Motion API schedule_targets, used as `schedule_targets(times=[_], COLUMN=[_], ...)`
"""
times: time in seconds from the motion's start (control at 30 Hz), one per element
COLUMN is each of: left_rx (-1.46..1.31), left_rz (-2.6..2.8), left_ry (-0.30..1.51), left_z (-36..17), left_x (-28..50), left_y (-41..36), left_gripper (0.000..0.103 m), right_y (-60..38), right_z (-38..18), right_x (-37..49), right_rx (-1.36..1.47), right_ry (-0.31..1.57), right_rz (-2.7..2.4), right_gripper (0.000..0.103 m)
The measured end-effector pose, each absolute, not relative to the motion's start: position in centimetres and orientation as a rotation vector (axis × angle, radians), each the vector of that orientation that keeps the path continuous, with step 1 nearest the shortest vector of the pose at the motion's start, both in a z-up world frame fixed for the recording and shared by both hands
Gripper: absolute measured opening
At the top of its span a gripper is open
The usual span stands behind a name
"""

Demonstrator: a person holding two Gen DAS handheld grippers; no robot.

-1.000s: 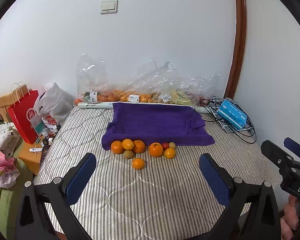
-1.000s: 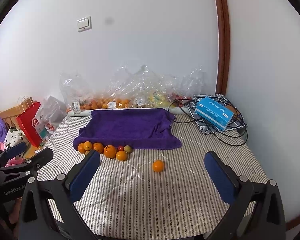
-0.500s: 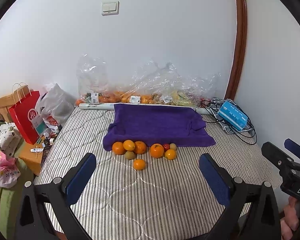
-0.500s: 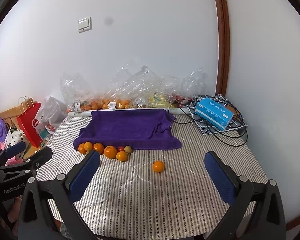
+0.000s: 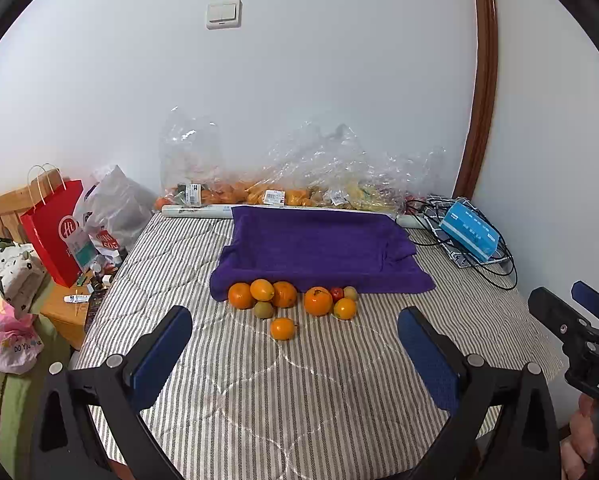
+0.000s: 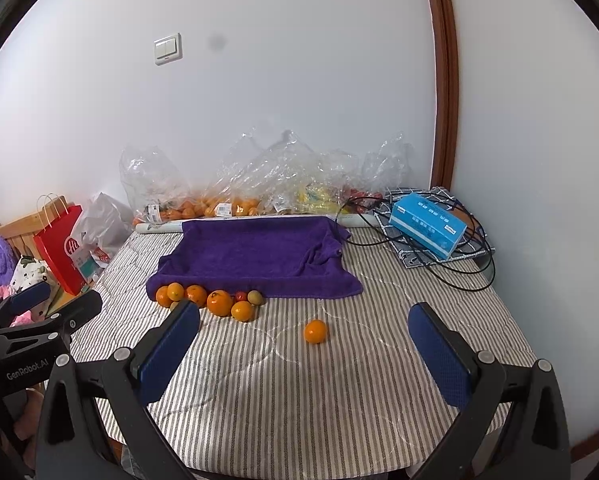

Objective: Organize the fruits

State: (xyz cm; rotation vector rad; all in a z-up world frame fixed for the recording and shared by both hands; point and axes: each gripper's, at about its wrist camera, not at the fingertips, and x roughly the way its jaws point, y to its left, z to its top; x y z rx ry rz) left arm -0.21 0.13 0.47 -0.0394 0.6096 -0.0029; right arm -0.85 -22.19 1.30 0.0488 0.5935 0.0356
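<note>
On the striped mattress, a cluster of fruits is lying against the front edge of a purple towel, with one lone orange sitting apart, slightly nearer the cameras. The cluster is mostly oranges, plus two greenish-brown fruits and a small red one. Both tongs are hovering above the near end of the mattress, well short of the fruit. The left tongs are standing wide open and gripping nothing; the right tongs are likewise spread wide and empty, with the lone orange showing between their blue pads. Clear plastic bags holding more produce are resting along the wall behind the towel, and a blue box is lying on cables at the far right corner.
</note>
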Motion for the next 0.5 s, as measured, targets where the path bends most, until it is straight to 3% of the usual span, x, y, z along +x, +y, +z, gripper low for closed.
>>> schedule_targets(times=[0.5], left_rx=[-0.030], left_rz=[0.030], left_ry=[0.611], left_z=[0.34], left_x=[0.05], left_y=[-0.03], left_gripper=[0.103], right_y=[-22.40], right_z=[0.78], right_x=[-0.51], right_rx=[0.059], right_ry=[0.602], right_rz=[0.044], right_gripper=[0.102])
